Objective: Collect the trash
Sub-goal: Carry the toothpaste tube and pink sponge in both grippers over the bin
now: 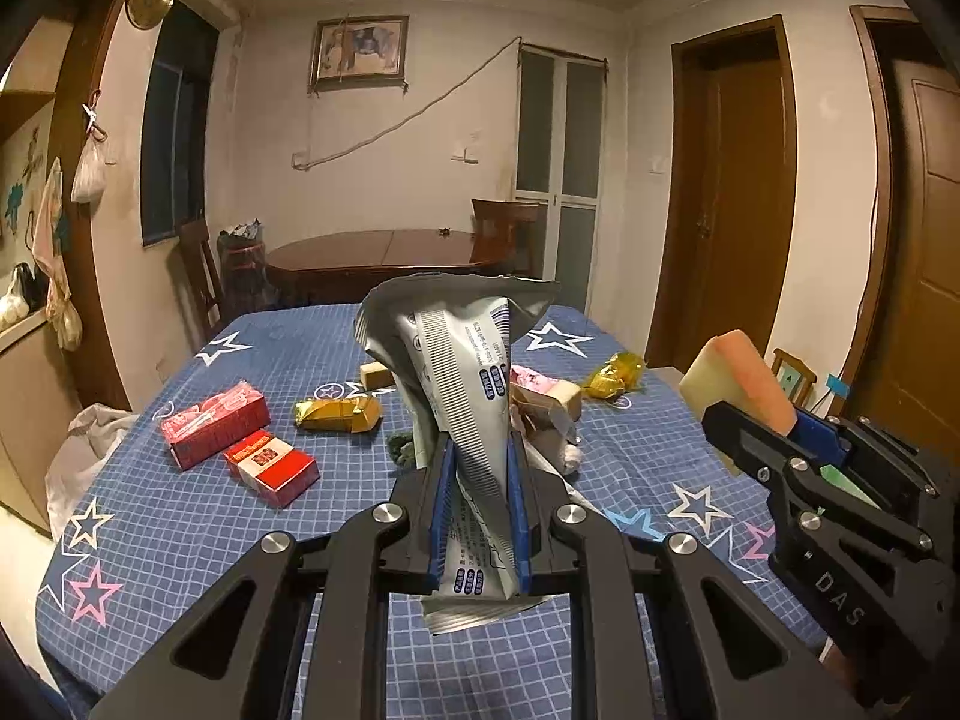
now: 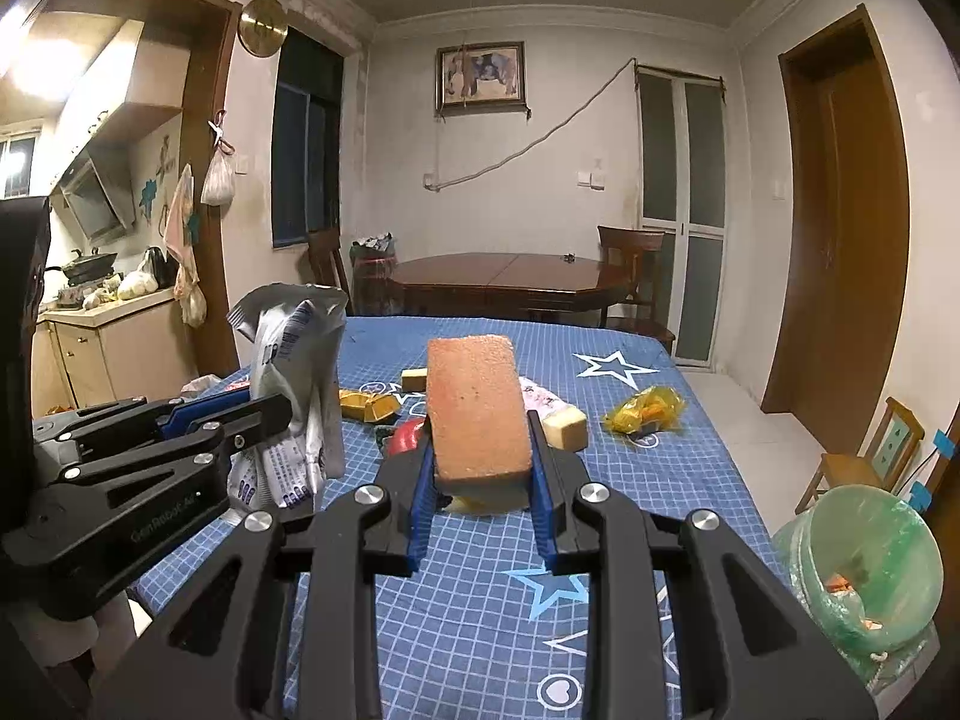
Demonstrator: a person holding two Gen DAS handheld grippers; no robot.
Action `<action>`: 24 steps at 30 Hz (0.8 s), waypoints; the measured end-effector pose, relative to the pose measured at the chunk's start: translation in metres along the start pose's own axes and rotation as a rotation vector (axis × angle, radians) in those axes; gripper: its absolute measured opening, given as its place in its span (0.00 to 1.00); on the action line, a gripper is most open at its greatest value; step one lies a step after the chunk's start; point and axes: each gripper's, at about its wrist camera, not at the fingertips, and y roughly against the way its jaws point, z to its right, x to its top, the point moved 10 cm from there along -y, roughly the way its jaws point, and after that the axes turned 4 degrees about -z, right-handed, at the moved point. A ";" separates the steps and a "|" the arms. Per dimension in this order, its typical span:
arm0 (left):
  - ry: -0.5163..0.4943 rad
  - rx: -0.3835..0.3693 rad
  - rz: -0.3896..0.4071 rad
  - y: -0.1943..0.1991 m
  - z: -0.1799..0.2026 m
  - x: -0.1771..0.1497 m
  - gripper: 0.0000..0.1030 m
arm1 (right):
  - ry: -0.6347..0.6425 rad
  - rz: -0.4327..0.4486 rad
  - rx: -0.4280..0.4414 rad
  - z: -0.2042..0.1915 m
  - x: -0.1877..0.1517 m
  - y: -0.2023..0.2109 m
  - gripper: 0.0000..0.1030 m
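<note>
My left gripper [image 1: 478,450] is shut on a crumpled silver-grey foil wrapper [image 1: 462,372] and holds it upright above the blue star-patterned tablecloth [image 1: 180,516]. The wrapper also shows at the left of the right wrist view [image 2: 294,372]. My right gripper [image 2: 480,426] is shut on an orange-and-yellow sponge [image 2: 477,405], lifted over the table; it shows at the right of the left wrist view [image 1: 741,381]. A green-lined trash bin [image 2: 864,564] stands on the floor off the table's right edge.
On the cloth lie two red boxes [image 1: 216,429] [image 1: 270,465], a gold wrapper [image 1: 339,414], a yellow wrapper [image 1: 615,375], a pink-topped sponge [image 1: 549,393] and a small tan block [image 1: 375,373]. A round wooden table [image 1: 384,252] with chairs stands beyond.
</note>
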 end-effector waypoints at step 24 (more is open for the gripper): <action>-0.115 -0.151 -0.045 -0.034 0.123 0.008 0.17 | -0.069 -0.030 -0.168 0.116 -0.013 0.032 0.24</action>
